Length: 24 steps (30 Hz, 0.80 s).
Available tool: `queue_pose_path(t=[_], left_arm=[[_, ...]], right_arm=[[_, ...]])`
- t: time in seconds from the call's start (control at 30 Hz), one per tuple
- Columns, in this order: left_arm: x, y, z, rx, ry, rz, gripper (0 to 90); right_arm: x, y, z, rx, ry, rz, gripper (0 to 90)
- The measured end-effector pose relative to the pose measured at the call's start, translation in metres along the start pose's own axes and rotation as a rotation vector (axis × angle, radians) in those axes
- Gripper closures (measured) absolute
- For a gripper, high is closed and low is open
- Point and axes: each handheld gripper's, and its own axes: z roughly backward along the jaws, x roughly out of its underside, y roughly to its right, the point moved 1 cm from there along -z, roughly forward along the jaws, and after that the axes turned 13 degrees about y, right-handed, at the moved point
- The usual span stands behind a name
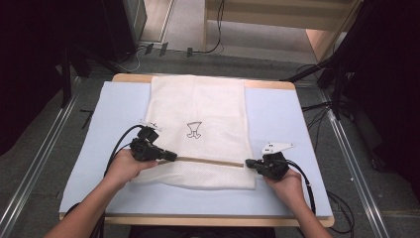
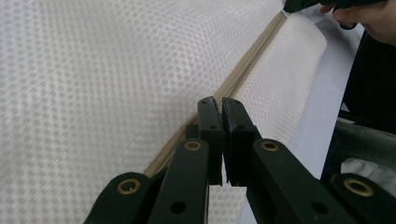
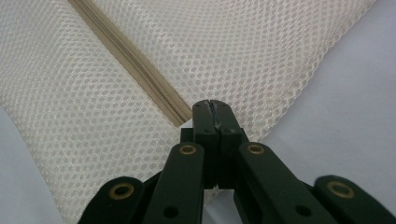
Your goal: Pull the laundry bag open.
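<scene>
Mesh bag (image 1: 198, 134) is lying flat on the blue mat (image 1: 282, 114), running from the mat's 12 o'clock edge down toward 6, with a tan zipper (image 1: 208, 161) crossing it near the bottom. Little black logo (image 1: 193, 130) sits mid-bag. Left gripper (image 1: 171, 156) is at the zipper's 9 o'clock end, jaws pinched together right on the zipper, though I can't tell if it's actually got the pull. Right gripper (image 1: 248, 163) is at the 3 o'clock end, jaws fully closed on the mesh at the zipper's end.
</scene>
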Motion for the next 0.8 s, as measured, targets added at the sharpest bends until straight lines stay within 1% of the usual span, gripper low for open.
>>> queue_pose_path(t=[0.1, 0.17, 0.23, 0.37, 0.47, 0.5, 0.53, 0.57, 0.67, 0.73, 0.77, 0.8], left_arm=[[0.004, -0.002, 0.005, -0.013, 0.013, 0.003, 89.0], [0.004, -0.002, 0.008, -0.012, 0.019, 0.000, 89.0], [0.005, -0.004, 0.013, -0.011, 0.027, 0.007, 89.0], [0.006, -0.006, 0.015, -0.024, 0.023, 0.004, 89.0], [0.006, -0.006, 0.017, -0.027, 0.022, 0.000, 89.0], [0.007, -0.007, 0.018, -0.025, 0.024, 0.011, 89.0], [0.008, -0.008, 0.019, -0.030, 0.022, 0.009, 89.0], [0.009, -0.010, 0.022, -0.032, 0.026, 0.017, 89.0], [0.011, -0.011, 0.025, -0.038, 0.027, 0.023, 89.0], [0.013, -0.015, 0.031, -0.049, 0.040, 0.028, 89.0], [0.013, -0.017, 0.033, -0.055, 0.039, 0.020, 89.0], [0.014, -0.018, 0.036, -0.054, 0.045, 0.026, 89.0]], right_arm=[[0.000, 0.000, 0.000, -0.002, -0.001, 0.000, 90.0], [0.000, 0.000, 0.000, -0.006, 0.000, 0.007, 90.0], [0.000, 0.000, 0.000, -0.006, 0.001, 0.011, 90.0], [0.000, 0.001, 0.000, -0.008, 0.005, 0.025, 90.0], [0.000, 0.001, 0.000, -0.009, 0.006, 0.023, 90.0], [0.000, 0.001, 0.000, -0.009, 0.006, 0.021, 90.0], [0.000, 0.001, 0.000, -0.010, 0.003, 0.020, 90.0], [0.000, 0.001, 0.000, -0.012, 0.003, 0.018, 90.0], [0.000, 0.001, 0.000, -0.014, 0.001, 0.016, 90.0], [0.000, 0.002, 0.000, -0.018, 0.000, 0.017, 90.0], [0.000, 0.002, 0.000, -0.017, -0.001, 0.015, 90.0], [0.000, 0.002, 0.000, -0.020, -0.002, 0.011, 90.0]])
